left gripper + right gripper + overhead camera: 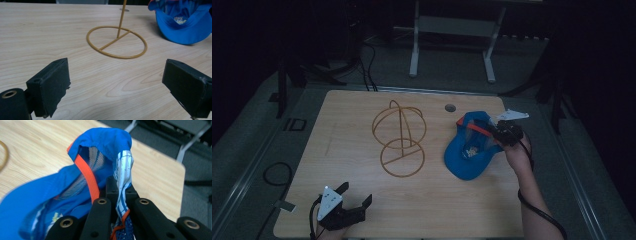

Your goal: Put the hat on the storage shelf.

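Cap (467, 152), blue with orange trim, sits at the right of the surface (362, 210), its rear edge pinched in my right gripper (503, 134), whose jaws are clamped together on the fabric band. The brim looks to be resting on the wood. I judge this the pick-up step. The wire hat stand (400, 137) waits left of it, mid-surface. Next I need to carry the cap over the stand's dome, opening downward. My left gripper (354, 192) idles near-left, jaws wide apart.

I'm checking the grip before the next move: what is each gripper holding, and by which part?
The right gripper is shut on the blue cap, pinching its rim fabric. The left gripper is open and holds nothing.
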The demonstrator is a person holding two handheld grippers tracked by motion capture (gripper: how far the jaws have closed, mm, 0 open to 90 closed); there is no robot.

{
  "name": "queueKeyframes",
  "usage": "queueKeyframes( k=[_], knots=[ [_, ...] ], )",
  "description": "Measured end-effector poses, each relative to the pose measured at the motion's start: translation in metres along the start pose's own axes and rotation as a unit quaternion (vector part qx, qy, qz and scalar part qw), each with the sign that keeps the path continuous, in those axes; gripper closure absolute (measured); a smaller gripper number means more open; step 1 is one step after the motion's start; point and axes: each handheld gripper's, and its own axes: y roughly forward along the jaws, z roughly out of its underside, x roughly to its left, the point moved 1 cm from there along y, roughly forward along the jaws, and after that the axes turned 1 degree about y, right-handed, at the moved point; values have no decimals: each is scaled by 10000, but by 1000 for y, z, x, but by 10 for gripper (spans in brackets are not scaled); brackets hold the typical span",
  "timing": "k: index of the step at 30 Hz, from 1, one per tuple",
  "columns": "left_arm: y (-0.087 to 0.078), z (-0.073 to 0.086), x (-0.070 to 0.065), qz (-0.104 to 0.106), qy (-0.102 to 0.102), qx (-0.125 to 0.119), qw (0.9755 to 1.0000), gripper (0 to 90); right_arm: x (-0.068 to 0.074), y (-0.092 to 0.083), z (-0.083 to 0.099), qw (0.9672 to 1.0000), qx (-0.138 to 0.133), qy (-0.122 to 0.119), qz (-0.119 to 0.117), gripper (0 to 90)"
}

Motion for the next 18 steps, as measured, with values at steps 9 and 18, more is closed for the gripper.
queueKeyframes(
  k=[9,18],
  knots=[
    [-7,-20,-10,106,-87,-54,9999,78,8,-49,-12,9974,-523,-457,-169,875],
    [-20,-55,-15,343,-103,-383,9986,79,18,-83,-4,9945,-825,-577,-274,876]
  ],
)
